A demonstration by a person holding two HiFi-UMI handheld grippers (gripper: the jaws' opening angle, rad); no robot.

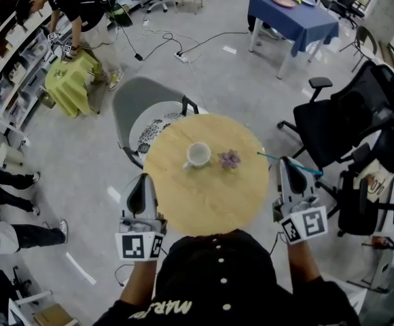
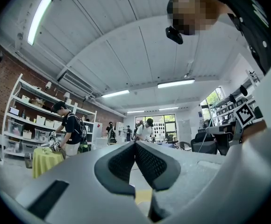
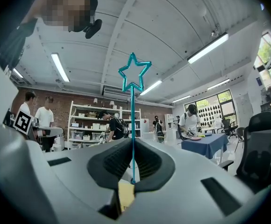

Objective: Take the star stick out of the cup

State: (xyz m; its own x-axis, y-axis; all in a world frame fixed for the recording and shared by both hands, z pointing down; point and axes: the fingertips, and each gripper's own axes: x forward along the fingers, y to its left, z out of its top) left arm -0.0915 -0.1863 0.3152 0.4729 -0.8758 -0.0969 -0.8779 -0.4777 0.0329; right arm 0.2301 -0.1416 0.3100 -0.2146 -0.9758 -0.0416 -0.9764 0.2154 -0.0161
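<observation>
L gripper point(image 1: 142, 180) out front on the left, abt level, jaws shut tight w/ nothing between. R gripper point(image 1: 287, 163) over on the right, also level, jaws pinched on the stick point(image 3: 132, 120). Both forearms reach fwd, marker cubes facing up.

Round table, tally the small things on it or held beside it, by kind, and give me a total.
Cup: 1
Purple clump: 1
Star stick, clamped in the right hand-held gripper, off the table: 1
Total: 3
</observation>
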